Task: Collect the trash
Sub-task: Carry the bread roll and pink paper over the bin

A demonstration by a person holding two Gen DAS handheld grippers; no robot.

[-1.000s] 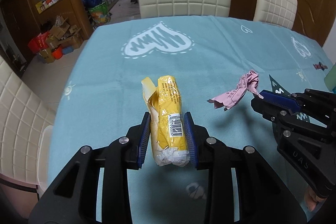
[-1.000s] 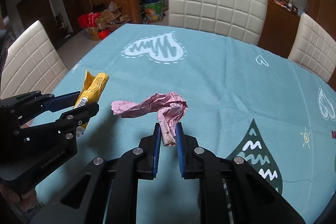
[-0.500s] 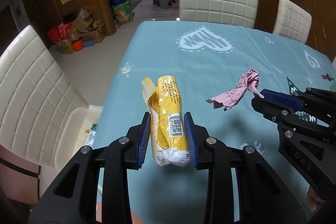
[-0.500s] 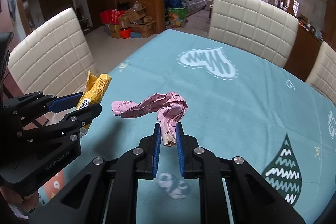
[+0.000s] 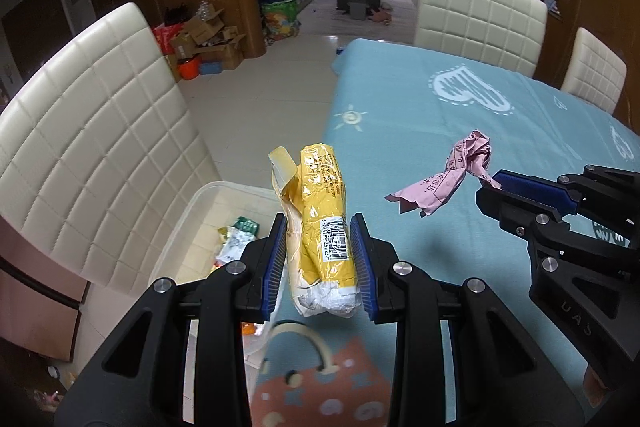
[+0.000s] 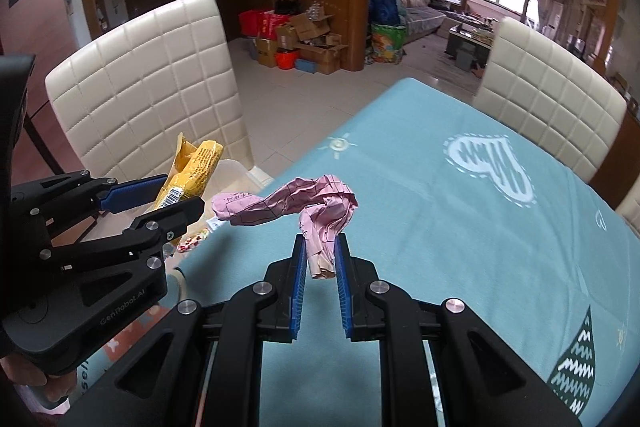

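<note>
With the left gripper clamped on the yellow wrapper and the right gripper on the pink paper, both needed carrying squarely over the clear bin at eight o'clock before release

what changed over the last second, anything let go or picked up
Both grippers swung left, from over the middle of the table to its edge, bringing a clear bin on the floor by a chair into view. Nothing was let go or picked up: the left gripper stays shut on the yellow wrapper, the right gripper on the pink paper.
</note>
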